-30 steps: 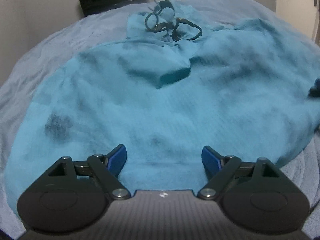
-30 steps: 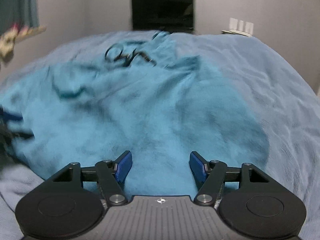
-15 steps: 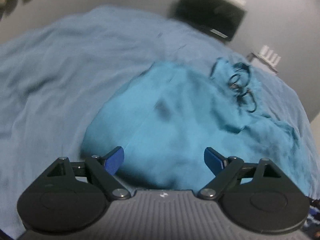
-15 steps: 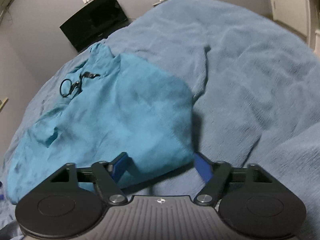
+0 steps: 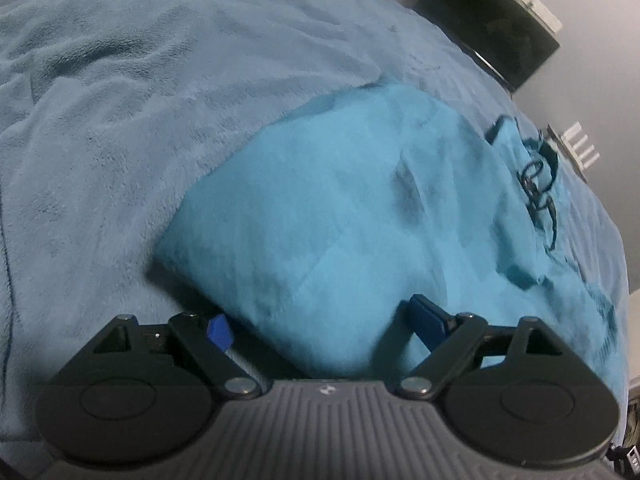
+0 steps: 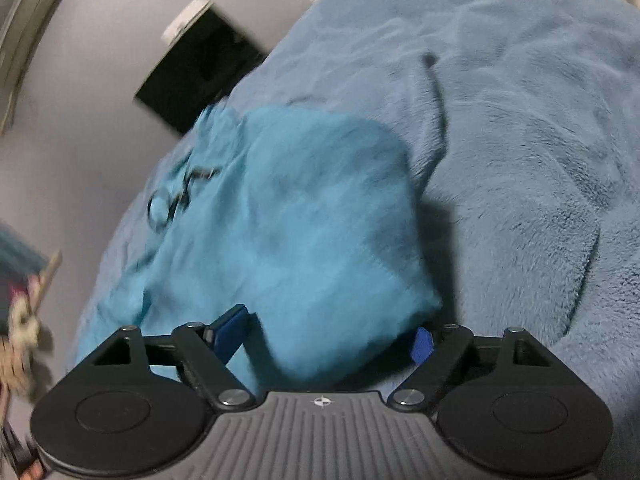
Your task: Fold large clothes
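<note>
Left wrist view: the left gripper (image 5: 320,326), jaws apart, now straddles a corner of the fluffy turquoise fleece garment (image 5: 360,216) on the grey-blue plush blanket (image 5: 120,120). Right wrist view: the right gripper (image 6: 326,336), also apart, has closed in around the opposite corner.

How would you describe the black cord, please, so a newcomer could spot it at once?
Start at the grey-blue blanket covering the bed, then find the bright teal garment lying on it. Near the garment's far end sits the cord, the only thin, black, looped thing on the cloth.
</note>
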`<state>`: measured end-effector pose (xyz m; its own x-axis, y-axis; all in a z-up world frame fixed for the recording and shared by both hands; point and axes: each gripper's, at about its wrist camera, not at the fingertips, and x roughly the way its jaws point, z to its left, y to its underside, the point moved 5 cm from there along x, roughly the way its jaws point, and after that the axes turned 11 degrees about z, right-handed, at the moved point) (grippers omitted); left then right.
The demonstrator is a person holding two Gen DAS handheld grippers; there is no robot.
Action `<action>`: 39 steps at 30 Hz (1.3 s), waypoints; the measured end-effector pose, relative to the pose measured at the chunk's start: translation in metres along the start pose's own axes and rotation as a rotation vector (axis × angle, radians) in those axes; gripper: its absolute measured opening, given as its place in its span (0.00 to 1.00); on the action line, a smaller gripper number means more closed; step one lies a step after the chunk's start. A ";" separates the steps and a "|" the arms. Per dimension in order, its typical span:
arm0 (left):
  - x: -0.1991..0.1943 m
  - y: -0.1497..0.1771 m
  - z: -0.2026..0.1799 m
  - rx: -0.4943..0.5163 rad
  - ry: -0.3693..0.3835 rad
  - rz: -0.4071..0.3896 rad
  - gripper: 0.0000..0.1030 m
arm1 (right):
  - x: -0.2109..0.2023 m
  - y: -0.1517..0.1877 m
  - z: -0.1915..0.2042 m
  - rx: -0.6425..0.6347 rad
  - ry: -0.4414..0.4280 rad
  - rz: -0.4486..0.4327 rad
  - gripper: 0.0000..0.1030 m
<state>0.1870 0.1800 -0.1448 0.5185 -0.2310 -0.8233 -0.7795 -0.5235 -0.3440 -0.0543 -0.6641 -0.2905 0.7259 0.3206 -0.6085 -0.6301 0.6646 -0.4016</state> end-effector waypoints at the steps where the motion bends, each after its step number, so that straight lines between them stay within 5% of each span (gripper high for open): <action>1: 0.000 -0.002 0.002 -0.010 0.007 -0.010 0.84 | 0.001 -0.002 -0.002 0.017 0.001 -0.022 0.63; 6: -0.011 -0.008 0.005 -0.010 0.027 -0.029 0.45 | -0.015 -0.016 0.016 -0.105 0.010 -0.139 0.20; 11: -0.038 0.007 -0.015 0.022 0.068 -0.014 0.42 | -0.055 -0.043 0.032 -0.152 0.025 -0.248 0.13; 16: -0.051 0.024 -0.038 0.107 0.041 0.017 0.43 | -0.077 -0.051 0.004 -0.066 0.103 -0.236 0.13; 19: -0.049 0.024 -0.042 0.137 -0.009 0.022 0.44 | -0.067 -0.051 -0.010 -0.062 0.161 -0.190 0.19; 22: -0.052 0.022 -0.041 0.129 -0.015 0.029 0.48 | -0.064 -0.050 -0.009 -0.085 0.216 -0.204 0.47; 23: -0.054 0.022 -0.041 0.124 -0.016 0.026 0.52 | -0.064 -0.047 -0.008 -0.094 0.226 -0.215 0.64; 24: -0.058 0.023 -0.043 0.133 -0.019 0.026 0.66 | -0.066 -0.047 -0.004 -0.114 0.237 -0.229 0.71; 26: -0.064 0.027 -0.052 0.180 -0.043 0.027 0.88 | -0.069 -0.045 0.006 -0.180 0.280 -0.259 0.71; 28: -0.073 0.031 -0.060 0.239 -0.089 -0.007 0.89 | -0.072 -0.045 0.023 -0.274 0.336 -0.296 0.72; 32: -0.110 0.032 -0.092 0.397 -0.280 -0.333 0.95 | -0.084 -0.048 0.064 -0.500 0.390 -0.418 0.76; 34: -0.111 0.037 -0.116 0.556 -0.254 -0.430 1.00 | -0.083 -0.042 0.087 -0.596 0.338 -0.423 0.76; 39: -0.040 0.053 -0.146 0.768 -0.044 -0.164 1.00 | -0.032 -0.008 0.132 -0.819 0.168 -0.193 0.76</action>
<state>0.1761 0.0419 -0.0648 0.6458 -0.1586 -0.7468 -0.7274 0.1693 -0.6650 -0.0360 -0.5903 -0.1774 0.8311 0.1052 -0.5461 -0.5473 -0.0203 -0.8367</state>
